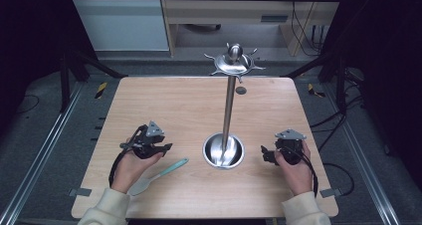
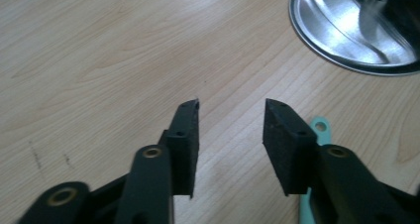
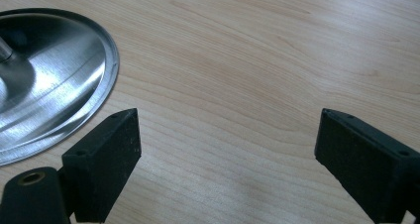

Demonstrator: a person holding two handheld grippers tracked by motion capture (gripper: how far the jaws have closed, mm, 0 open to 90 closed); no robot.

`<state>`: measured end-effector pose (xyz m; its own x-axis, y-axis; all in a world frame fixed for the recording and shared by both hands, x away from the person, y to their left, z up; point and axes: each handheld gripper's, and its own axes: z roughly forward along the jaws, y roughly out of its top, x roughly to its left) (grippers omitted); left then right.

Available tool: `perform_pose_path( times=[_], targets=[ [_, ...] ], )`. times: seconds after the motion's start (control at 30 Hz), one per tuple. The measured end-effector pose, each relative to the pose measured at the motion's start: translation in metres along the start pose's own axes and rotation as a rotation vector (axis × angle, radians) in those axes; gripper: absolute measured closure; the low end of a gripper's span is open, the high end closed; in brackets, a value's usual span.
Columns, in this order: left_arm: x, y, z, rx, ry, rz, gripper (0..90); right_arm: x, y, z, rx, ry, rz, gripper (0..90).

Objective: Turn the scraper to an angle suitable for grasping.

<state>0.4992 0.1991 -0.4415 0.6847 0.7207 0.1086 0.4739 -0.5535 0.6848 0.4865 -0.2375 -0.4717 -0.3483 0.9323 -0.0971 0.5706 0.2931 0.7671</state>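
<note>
Sitting low over the wooden table [image 1: 164, 105], the left gripper [image 1: 160, 147] is held in the person's left hand [image 1: 130, 165], jaws parted a moderate way with nothing between them. In the left gripper view [image 2: 230, 140] bare wood shows in the gap, and the teal handle of a spatula [image 2: 317, 135] peeks out just behind the right-side jaw. From above, that spatula [image 1: 159, 176] lies diagonally on the table just beside the left hand, pale blade toward the near edge.

The right gripper [image 1: 266, 154] is in the right hand [image 1: 293, 168], pointing in toward the middle, jaws spread wide and empty (right gripper view [image 3: 228, 154] has plain wood between the pads).

Between the two grippers stands a steel utensil stand [image 1: 228, 110]: round dished base [image 1: 214, 153], upright pole, hooked crown on top. Both forearms come in from the near edge in cream sleeves [image 1: 107, 207].
</note>
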Motion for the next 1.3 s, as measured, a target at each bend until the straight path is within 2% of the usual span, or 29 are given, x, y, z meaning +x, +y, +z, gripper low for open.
perform_pose_path(
  times=[0.1,0.2,0.5,0.67,0.83,1.07,1.3],
  targets=[
    [-0.007,0.0,0.007,0.029,-0.027,0.03,71.0,-0.001,0.001,0.0,-0.001,0.003,-0.005,11.1],
    [-0.01,-0.001,0.01,0.036,-0.032,0.036,77.7,0.0,0.001,0.0,-0.001,0.001,-0.006,11.1],
    [-0.016,-0.004,0.017,0.081,-0.057,0.041,88.4,-0.001,0.001,0.0,-0.004,0.003,-0.007,11.2],
    [-0.015,-0.006,0.018,0.08,-0.066,0.028,90.0,-0.001,0.001,0.0,-0.004,0.003,-0.009,11.2],
    [-0.015,-0.008,0.024,0.109,-0.074,0.038,90.0,-0.001,0.001,0.001,-0.002,0.002,-0.008,11.2],
    [-0.024,-0.008,0.031,0.141,-0.106,0.08,90.0,-0.001,0.001,0.0,-0.003,0.003,-0.007,11.2],
    [-0.031,-0.008,0.036,0.168,-0.12,0.11,90.0,-0.001,0.001,0.0,-0.004,0.006,-0.007,11.3]
  ],
)
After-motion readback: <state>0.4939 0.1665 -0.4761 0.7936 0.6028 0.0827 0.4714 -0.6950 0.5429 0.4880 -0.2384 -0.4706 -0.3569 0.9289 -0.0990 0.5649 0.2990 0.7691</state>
